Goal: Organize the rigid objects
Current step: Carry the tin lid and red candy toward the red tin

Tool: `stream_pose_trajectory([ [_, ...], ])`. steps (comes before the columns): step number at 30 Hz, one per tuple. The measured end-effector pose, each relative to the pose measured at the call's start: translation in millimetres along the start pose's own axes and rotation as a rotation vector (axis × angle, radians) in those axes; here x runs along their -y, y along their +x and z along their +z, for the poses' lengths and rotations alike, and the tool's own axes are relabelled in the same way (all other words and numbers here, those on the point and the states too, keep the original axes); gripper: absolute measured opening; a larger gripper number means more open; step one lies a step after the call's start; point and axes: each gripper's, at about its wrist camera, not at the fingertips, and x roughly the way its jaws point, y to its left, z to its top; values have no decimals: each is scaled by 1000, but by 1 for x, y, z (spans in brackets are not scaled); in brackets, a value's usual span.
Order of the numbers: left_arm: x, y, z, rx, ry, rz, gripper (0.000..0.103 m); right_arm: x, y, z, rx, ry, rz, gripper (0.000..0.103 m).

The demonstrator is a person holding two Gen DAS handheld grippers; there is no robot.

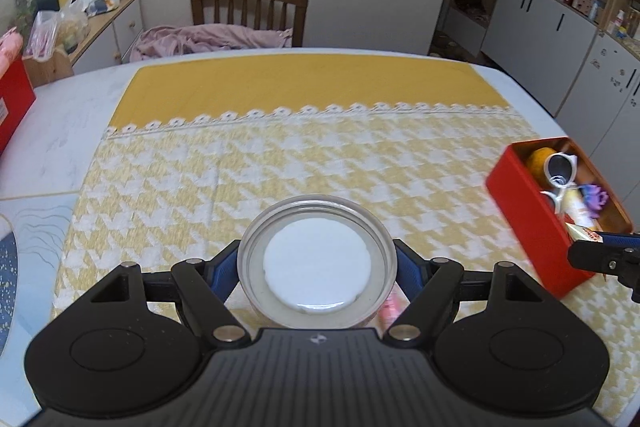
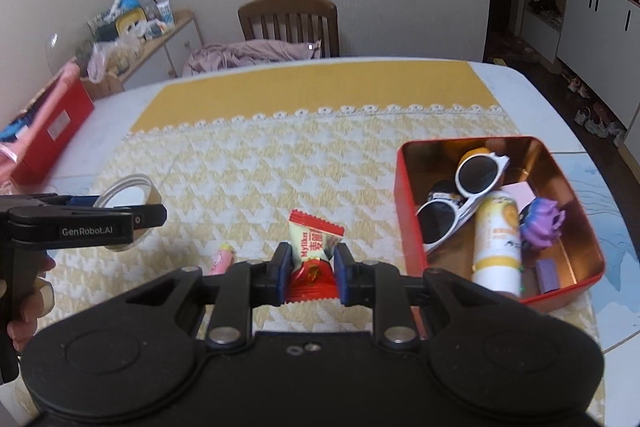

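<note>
Above the yellow houndstooth cloth (image 1: 280,163) on the table (image 1: 60,131), left gripper (image 1: 317,263) clenched around a round clear lid (image 1: 318,259) with a white disc inside, blue fingers (image 1: 224,267) pressing its rim from both sides, lid lifted clear of the cloth. Same lid (image 2: 128,195) seen side-on from the right wrist view, with the left gripper (image 2: 120,215) and a person's hand (image 2: 28,307) on its handle. Beneath the lid, a small pink item (image 2: 220,259) lying on the cloth, partly hidden in the left wrist view.

Right gripper (image 2: 310,267) closed tight on a red-and-cream candy wrapper (image 2: 314,247), fingers (image 2: 282,267) pinching its lower red part, printed top sticking up between them, held off the cloth.

To the right, a red tin box (image 2: 404,187) sitting on the cloth's edge, open, holding white sunglasses (image 2: 468,195), a cream-and-yellow can (image 2: 498,239) lying on its side, a purple flower-shaped toy (image 2: 542,223), a small purple block (image 2: 546,271) and an orange object (image 2: 476,153) partly behind the sunglasses. Same box (image 1: 528,211) at the right edge of the left wrist view.

At the far side of the table, a wooden chair (image 1: 248,3) draped with pink cloth (image 1: 208,39).
</note>
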Motion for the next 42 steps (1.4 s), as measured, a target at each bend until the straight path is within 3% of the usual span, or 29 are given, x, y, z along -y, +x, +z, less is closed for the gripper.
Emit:
stream_pose_trajectory([
  [11,60,-23,13,14,41,-83,77,44,-36,-5,58,-1,-7,22],
  [25,171,-5,15,-25,157,-188,77,125,-46,-12,49,31,-41,22],
  [33,221,21,9,-61,196,-210,77,166,-36,-8,29,26,-36,22],
  [42,253,51,15,-100,192,-175,77,195,-12,12,12,-15,-18,22],
])
